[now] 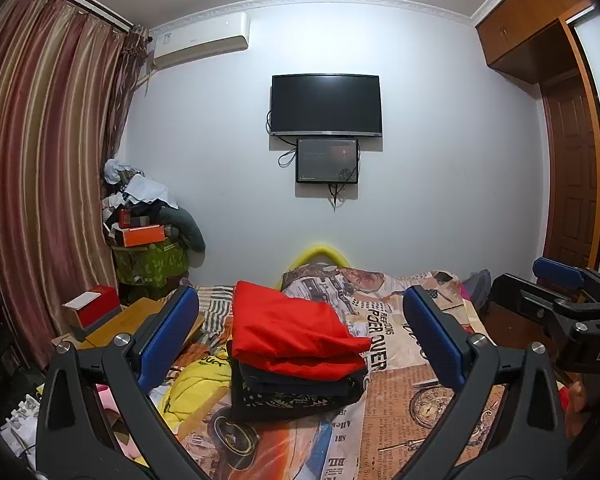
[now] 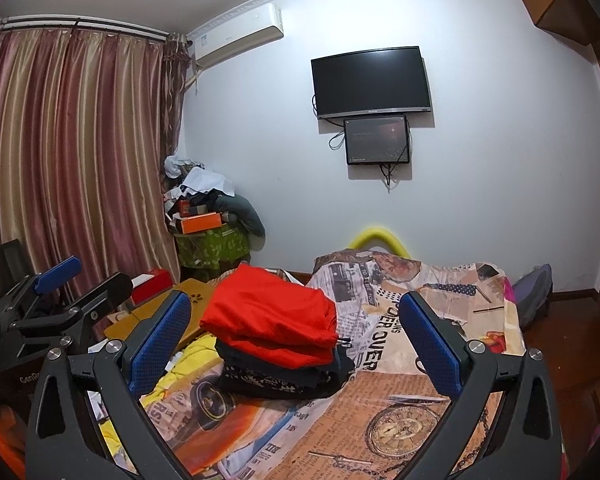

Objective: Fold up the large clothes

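Left gripper [image 1: 300,332]: blue-padded jaws spread wide, nothing btwn them; held above the bed, aimed at the stack.
Yellow garment [image 1: 194,386]: crumpled, unfolded, lying on the bedspread just left of the stack, partly tucked against its base; black print near its top edge. Probably the next piece to fold.
Handling, yellow garment: looks light, soft, limp, so it should sag and bunch when lifted. Best hold is prob. a hem or shoulder edge, one corner per gripper, then spread flat on the open bedspread to the right.
Folded stack [image 1: 296,364]: middle of the bed, directly ahead of both grippers. Red garment [image 1: 288,328] on top, folded to a rough rectangle, smooth w/ a few creases; dark garments [image 1: 300,390] beneath, the lowest w/ a pale pattern.
Handling, stack: soft and loosely piled, upper layers overhang a bit; a nudge could shift it. A dark drawstring shows at its right edge in the right wrist view.
Bedspread [image 1: 412,408]: newspaper-and-clock print, open area right of the stack.
Right gripper [image 2: 296,334]: jaws also spread wide, holding nothing; hovers beside the left one, facing the stack.
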`<act>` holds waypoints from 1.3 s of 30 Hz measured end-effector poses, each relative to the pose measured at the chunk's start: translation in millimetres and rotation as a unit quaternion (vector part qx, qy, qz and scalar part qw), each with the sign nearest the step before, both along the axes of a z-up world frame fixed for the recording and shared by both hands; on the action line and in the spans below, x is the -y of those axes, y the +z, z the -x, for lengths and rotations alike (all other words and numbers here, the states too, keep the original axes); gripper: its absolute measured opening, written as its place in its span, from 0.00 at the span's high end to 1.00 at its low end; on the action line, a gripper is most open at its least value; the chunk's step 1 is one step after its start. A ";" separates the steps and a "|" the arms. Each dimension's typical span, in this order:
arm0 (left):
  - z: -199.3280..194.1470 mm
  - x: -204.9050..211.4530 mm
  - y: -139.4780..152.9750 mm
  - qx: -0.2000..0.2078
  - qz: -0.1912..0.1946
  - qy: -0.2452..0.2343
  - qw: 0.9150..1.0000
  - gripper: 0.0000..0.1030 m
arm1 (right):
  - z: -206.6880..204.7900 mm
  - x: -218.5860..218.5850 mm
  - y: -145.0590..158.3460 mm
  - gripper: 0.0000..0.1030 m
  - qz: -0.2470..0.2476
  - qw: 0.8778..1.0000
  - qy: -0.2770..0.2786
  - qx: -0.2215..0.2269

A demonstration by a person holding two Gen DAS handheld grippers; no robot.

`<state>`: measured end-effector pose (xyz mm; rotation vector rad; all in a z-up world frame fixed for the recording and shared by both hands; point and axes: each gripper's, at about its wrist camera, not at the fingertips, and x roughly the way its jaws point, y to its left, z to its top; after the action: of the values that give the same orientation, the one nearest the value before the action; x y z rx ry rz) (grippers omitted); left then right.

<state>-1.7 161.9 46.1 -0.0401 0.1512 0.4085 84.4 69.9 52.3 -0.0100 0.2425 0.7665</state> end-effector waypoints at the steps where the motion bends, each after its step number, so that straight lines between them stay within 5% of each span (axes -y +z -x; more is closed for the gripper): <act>1: -0.3 -0.2 0.0 -0.001 0.000 0.001 1.000 0.00 | -0.1 0.2 -0.4 0.00 0.000 1.000 0.000 -0.001; 39: -7.8 -3.0 -8.0 -0.014 0.031 -0.011 0.999 0.00 | -2.2 -4.2 -2.1 0.00 0.003 1.000 -0.006 -0.005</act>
<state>6.1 164.9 38.1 -0.0941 0.1911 0.3819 86.6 74.1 50.2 -0.0110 0.2537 0.7529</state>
